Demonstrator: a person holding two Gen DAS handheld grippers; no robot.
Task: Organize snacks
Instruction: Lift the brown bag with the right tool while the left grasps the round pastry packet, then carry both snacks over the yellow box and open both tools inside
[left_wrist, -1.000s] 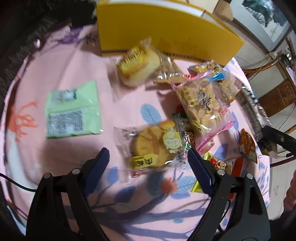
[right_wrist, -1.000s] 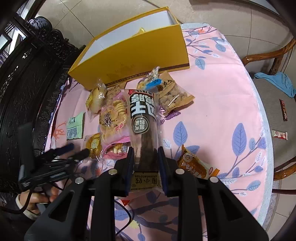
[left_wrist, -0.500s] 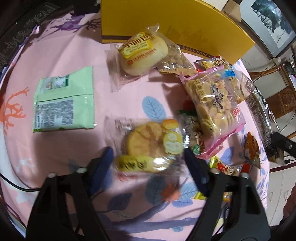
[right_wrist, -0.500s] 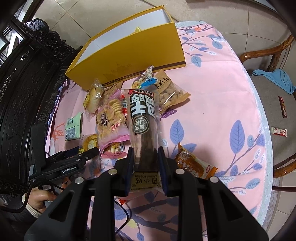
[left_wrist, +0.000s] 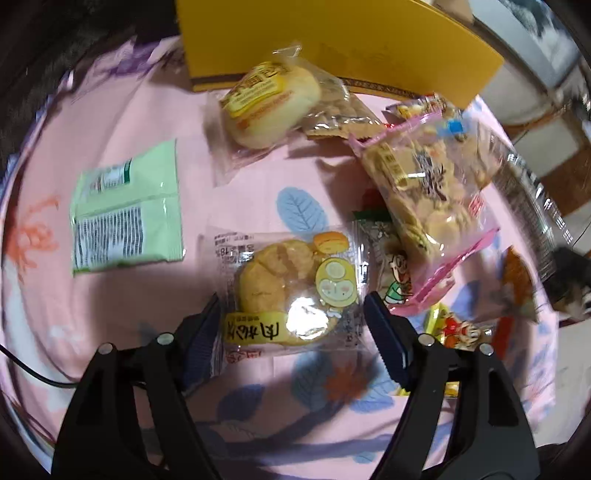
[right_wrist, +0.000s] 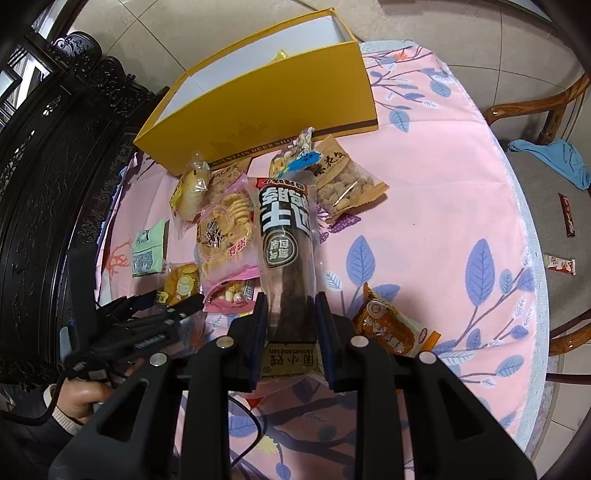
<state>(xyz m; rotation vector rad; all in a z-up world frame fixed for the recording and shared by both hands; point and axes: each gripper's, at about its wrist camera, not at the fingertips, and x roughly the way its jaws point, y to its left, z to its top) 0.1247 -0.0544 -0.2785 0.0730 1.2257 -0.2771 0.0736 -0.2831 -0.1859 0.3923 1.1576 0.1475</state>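
Right gripper (right_wrist: 289, 325) jaws clamp the dark snack tube (right_wrist: 286, 254), long axis pointing away toward the yellow box (right_wrist: 266, 122); left gripper (left_wrist: 291, 332) jaws, narrower than before and just reopening slightly, straddle the pastry packet (left_wrist: 291, 291) on the bench (right_wrist: 443, 206), nearer now.

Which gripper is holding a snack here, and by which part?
The right gripper clamps the long dark snack pack near its bottom end. The left gripper holds nothing; its jaws straddle the round pastry packet.
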